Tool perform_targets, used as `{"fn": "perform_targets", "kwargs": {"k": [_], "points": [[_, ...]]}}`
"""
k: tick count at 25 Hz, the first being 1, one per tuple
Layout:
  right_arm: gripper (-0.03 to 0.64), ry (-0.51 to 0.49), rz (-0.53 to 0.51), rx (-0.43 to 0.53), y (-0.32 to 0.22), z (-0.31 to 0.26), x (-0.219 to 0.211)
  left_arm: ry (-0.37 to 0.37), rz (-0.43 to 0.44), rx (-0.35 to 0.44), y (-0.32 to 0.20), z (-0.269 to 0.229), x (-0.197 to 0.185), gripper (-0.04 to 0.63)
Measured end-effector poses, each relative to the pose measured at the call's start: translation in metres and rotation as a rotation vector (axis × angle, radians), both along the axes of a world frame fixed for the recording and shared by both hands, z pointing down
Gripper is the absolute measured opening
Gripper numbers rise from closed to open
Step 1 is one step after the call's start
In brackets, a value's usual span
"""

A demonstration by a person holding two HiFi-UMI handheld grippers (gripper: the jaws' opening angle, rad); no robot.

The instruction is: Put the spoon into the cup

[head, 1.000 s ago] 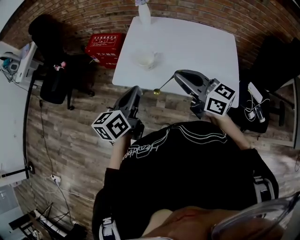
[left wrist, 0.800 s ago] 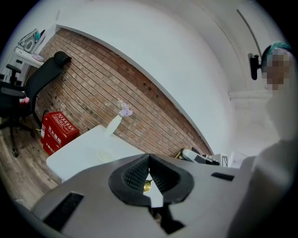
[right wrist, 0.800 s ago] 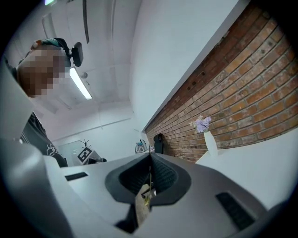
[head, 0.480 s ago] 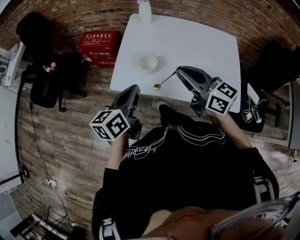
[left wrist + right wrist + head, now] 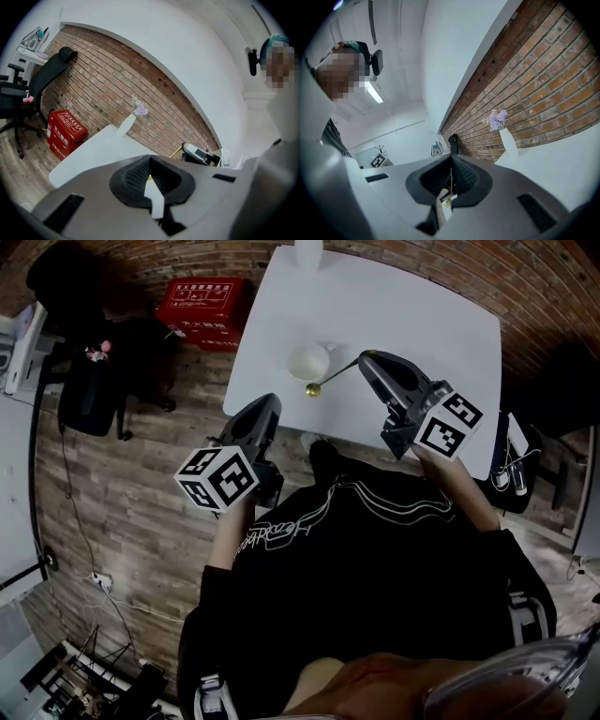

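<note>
A white cup [image 5: 309, 362] stands on the white table [image 5: 403, 306] near its front left edge. My right gripper [image 5: 366, 359] is shut on the handle of a gold spoon [image 5: 328, 378], whose bowl hangs just below and right of the cup. In the right gripper view the thin spoon handle [image 5: 450, 185] shows edge-on between the closed jaws. My left gripper [image 5: 265, 409] hovers off the table's front left edge, shut with nothing in it; its tips [image 5: 150, 160] meet in the left gripper view.
A white vase with purple flowers [image 5: 133, 115] stands at the table's far edge. A red box [image 5: 202, 304] sits on the wood floor left of the table, with a black office chair [image 5: 94, 381] further left. A brick wall [image 5: 543, 79] runs behind.
My right gripper has carried the spoon forward and left, so its bowl went from the table's front edge to right beside the cup. The left gripper stayed low by the table edge.
</note>
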State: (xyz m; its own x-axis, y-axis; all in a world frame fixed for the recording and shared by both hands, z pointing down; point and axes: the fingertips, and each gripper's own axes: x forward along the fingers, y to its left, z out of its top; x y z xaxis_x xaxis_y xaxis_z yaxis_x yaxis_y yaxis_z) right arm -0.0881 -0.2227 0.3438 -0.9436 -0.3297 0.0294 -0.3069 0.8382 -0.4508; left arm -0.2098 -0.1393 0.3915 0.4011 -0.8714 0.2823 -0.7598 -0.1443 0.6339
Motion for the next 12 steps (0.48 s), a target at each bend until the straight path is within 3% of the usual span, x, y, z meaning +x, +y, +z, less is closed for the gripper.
{"fn": "perform_targets", "kwargs": {"k": [12], "points": [[0.0,0.032,-0.001,-0.035,-0.064,0.038,-0.03,0.024,-0.02,-0.086,-0.049,0.031,-0.019,0.004]]}}
